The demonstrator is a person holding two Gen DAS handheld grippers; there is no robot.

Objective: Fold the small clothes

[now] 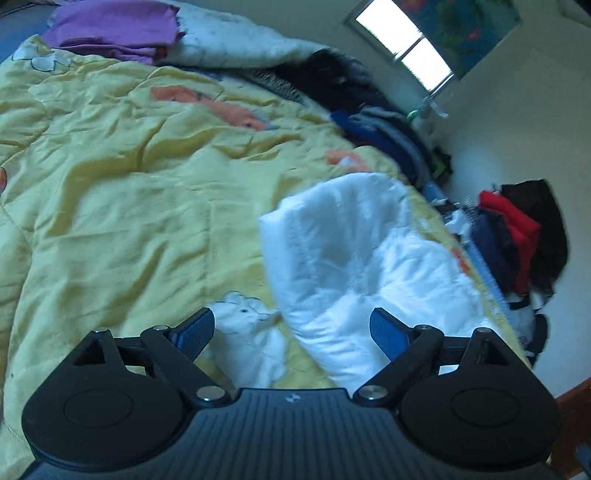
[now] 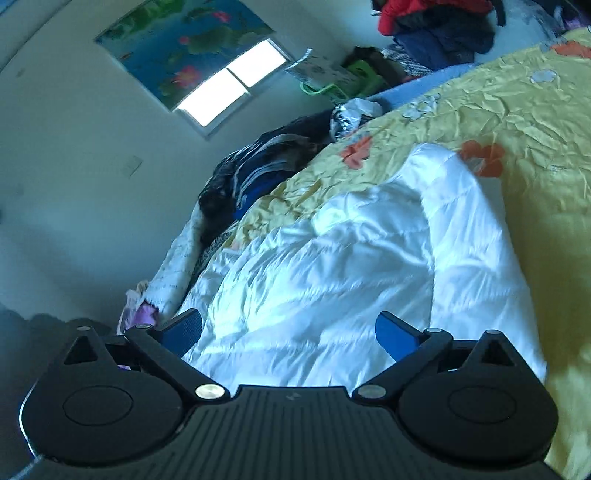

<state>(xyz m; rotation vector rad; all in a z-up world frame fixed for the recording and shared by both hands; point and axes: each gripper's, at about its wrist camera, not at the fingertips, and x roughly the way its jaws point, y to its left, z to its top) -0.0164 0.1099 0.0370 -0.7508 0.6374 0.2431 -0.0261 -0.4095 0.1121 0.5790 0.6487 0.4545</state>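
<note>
Tongs, two, both agape (image 1: 291,328) (image 2: 288,332); one white garment (image 2: 332,266) on yellow quilt (image 1: 110,184)

The garment (image 1: 354,266) is plain white, lying on a yellow quilt (image 1: 110,192) printed with orange and white flowers. Folded clothes (image 1: 114,29) are purple; the pads (image 2: 183,330) are blue on black grippers.

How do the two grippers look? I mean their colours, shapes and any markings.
The left gripper and right gripper look alike: a black ribbed body with a small pale mark at the middle, two rounded black side discs, angular black link arms with silver pivot pins, and blue textured finger pads. No cables or sleeves show.
</note>
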